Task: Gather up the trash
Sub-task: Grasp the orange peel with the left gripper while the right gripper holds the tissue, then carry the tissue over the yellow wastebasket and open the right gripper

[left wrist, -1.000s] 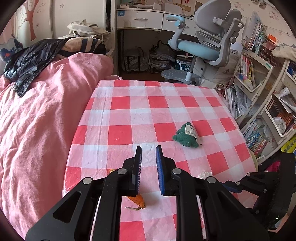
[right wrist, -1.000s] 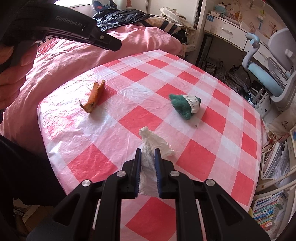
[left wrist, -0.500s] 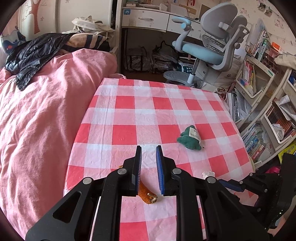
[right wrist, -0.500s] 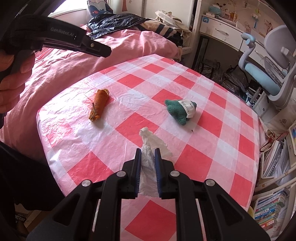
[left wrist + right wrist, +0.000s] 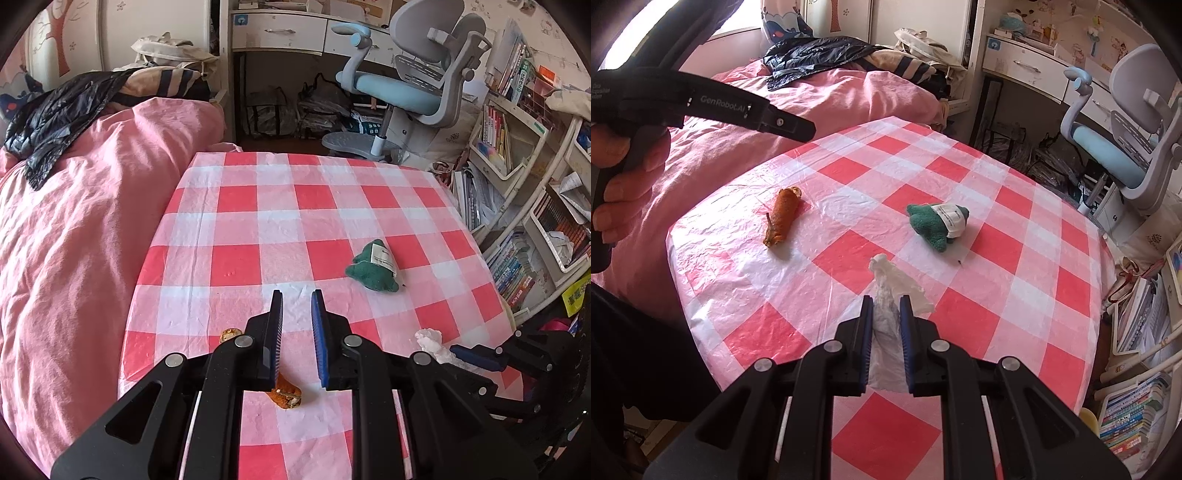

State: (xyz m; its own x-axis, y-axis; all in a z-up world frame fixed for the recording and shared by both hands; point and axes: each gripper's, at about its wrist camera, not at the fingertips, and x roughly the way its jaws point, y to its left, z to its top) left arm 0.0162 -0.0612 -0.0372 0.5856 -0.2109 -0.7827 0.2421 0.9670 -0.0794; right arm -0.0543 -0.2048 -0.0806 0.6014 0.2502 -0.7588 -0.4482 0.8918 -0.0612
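**A:** how far along?

**B:** barely. Right gripper [image 5: 886,314] nearly shut around the crumpled white tissue [image 5: 892,291], on the checked tablecloth [image 5: 1015,295]. Left gripper [image 5: 297,310] nearly closed, empty, above the orange peel [image 5: 783,216]. Green cloth wad [image 5: 938,221] untouched.

Your left wrist camera looks steeply down along its fingers across the checked table [image 5: 280,221] toward the desk and chair [image 5: 417,74]. Your right wrist camera tilts down likewise, close over the near edge, facing the bed [image 5: 849,96]. Both views share the tabletop.
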